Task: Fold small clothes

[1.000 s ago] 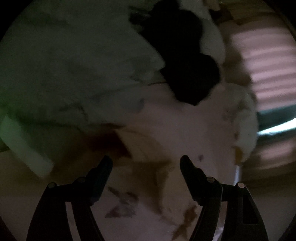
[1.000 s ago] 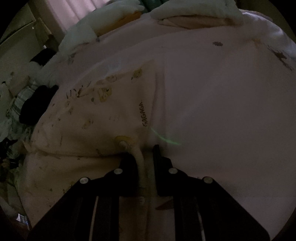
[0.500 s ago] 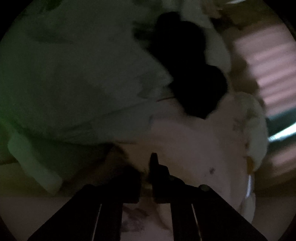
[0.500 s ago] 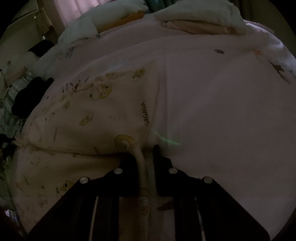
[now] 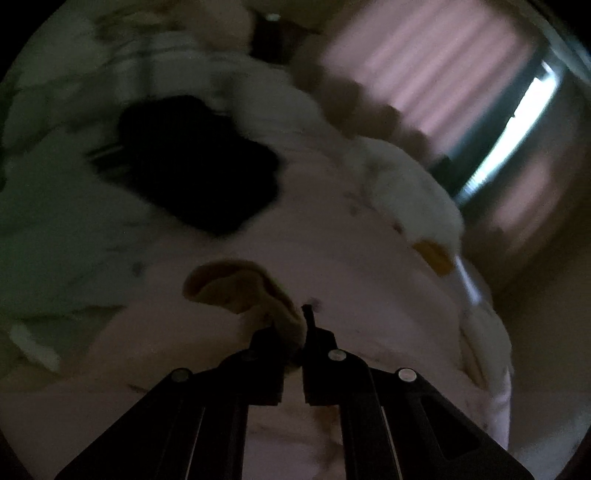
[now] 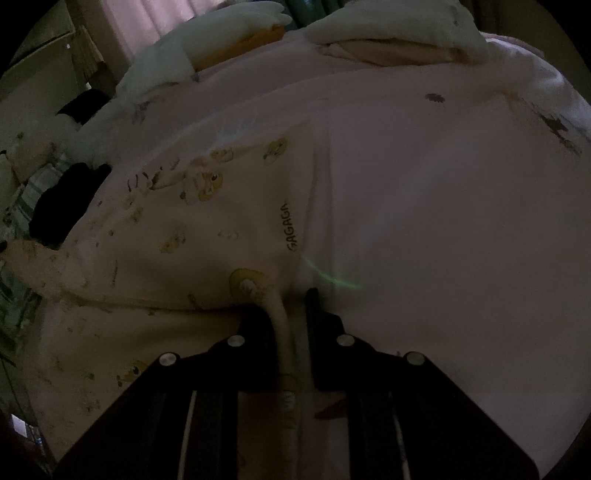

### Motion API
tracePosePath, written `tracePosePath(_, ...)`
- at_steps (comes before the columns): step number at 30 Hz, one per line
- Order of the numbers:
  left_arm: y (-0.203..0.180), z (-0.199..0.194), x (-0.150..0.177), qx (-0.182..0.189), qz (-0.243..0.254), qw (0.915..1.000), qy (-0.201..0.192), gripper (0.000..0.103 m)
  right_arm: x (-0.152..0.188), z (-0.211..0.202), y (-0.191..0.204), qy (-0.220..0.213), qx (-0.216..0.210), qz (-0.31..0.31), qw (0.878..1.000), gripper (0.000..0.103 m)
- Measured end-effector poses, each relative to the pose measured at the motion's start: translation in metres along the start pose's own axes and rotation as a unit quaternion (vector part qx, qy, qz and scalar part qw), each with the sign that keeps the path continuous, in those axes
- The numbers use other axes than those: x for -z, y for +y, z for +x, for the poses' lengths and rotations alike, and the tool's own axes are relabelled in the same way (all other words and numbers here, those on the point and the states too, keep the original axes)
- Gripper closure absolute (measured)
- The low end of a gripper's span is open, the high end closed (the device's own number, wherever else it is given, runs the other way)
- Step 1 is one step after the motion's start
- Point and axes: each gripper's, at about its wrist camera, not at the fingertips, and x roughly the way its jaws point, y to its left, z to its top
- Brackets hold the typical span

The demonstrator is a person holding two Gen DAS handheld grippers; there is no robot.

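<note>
One black garment (image 5: pixel 199 166) beyond left claw (image 5: pixel 295 325).

Dim room. Pale pink bed (image 6: pixel 443 221) cover, pillows (image 6: pixel 399 33) heaped at far end, pink curtains (image 5: pixel 424 74) backlit, bright window (image 5: pixel 517 125) sliver beside them.

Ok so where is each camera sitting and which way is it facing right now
Left wrist: sits on the left claw, looks forward over the pink bedding toward the curtains; its dark fingers pinch a tan fabric fold.
Right wrist: sits on the right claw, looks across the duck-print garment; its fingers pinch the hem.
Shared: pink bedding and a black cloth.
</note>
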Motion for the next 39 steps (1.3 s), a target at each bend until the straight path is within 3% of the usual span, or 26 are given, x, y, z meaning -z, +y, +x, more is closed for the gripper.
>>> tracePosePath(5, -0.095, 0.004, 0.052, 0.038, 0.093, 0.9948, 0.013, 0.098, 0.0, 0.001, -0.005, -0.001, -0.018, 0.013, 1.0, 0.089)
tracePosePath(8, -0.154, 0.021, 0.094, 0.086, 0.148, 0.9844, 0.042, 0.098, 0.0, 0.001, -0.016, -0.001, -0.049, 0.039, 0.998, 0.089)
tracePosePath(11, -0.207, 0.042, 0.138, 0.12, 0.187, 0.9732, 0.06, 0.098, 0.0, 0.001, -0.017, -0.001, -0.053, 0.042, 0.998, 0.089)
tracePosePath(16, -0.275, 0.09, 0.204, 0.137, 0.24, 0.9554, 0.105, 0.098, 0.0, 0.0, -0.016, -0.003, -0.054, 0.041, 0.998, 0.089)
tracePosePath(18, -0.289, 0.115, 0.227, 0.15, 0.237, 0.9473, 0.155, 0.098, 0.0, 0.001, -0.02, -0.004, -0.064, 0.049, 0.997, 0.089)
tracePosePath(19, -0.292, 0.119, 0.231, 0.153, 0.233, 0.9455, 0.169, 0.097, 0.0, 0.001, -0.019, -0.003, -0.063, 0.048, 0.997, 0.089)
tracePosePath(21, -0.292, 0.131, 0.241, 0.139, 0.223, 0.9418, 0.21, 0.085, 0.0, 0.001, -0.014, -0.004, -0.052, 0.038, 0.998, 0.089)
tracePosePath(23, -0.289, 0.129, 0.243, 0.169, 0.207, 0.9329, 0.241, 0.055, 0.001, 0.001, -0.01, -0.004, -0.04, 0.027, 0.999, 0.089)
tracePosePath(25, -0.286, 0.122, 0.236, 0.201, 0.193, 0.9289, 0.244, 0.036, 0.001, 0.001, -0.008, -0.005, -0.036, 0.023, 0.999, 0.089)
tracePosePath(26, -0.28, 0.112, 0.229, 0.205, 0.187, 0.9323, 0.231, 0.031, 0.001, 0.001, -0.009, -0.005, -0.039, 0.025, 0.999, 0.089)
tracePosePath(28, -0.273, 0.097, 0.212, 0.198, 0.186, 0.9402, 0.206, 0.03, 0.002, 0.002, -0.012, -0.005, -0.045, 0.031, 0.999, 0.089)
tracePosePath(30, -0.256, 0.084, 0.2, 0.166, 0.206, 0.9455, 0.19, 0.028, 0.002, 0.002, -0.013, -0.006, -0.047, 0.033, 0.998, 0.089)
tracePosePath(33, -0.211, 0.069, 0.188, 0.073, 0.239, 0.9546, 0.162, 0.028, 0.004, 0.001, -0.012, -0.007, -0.047, 0.032, 0.998, 0.089)
tracePosePath(39, -0.111, 0.049, 0.191, -0.016, 0.221, 0.9582, 0.181, 0.028, 0.003, -0.004, -0.012, 0.002, -0.048, 0.03, 0.998, 0.089)
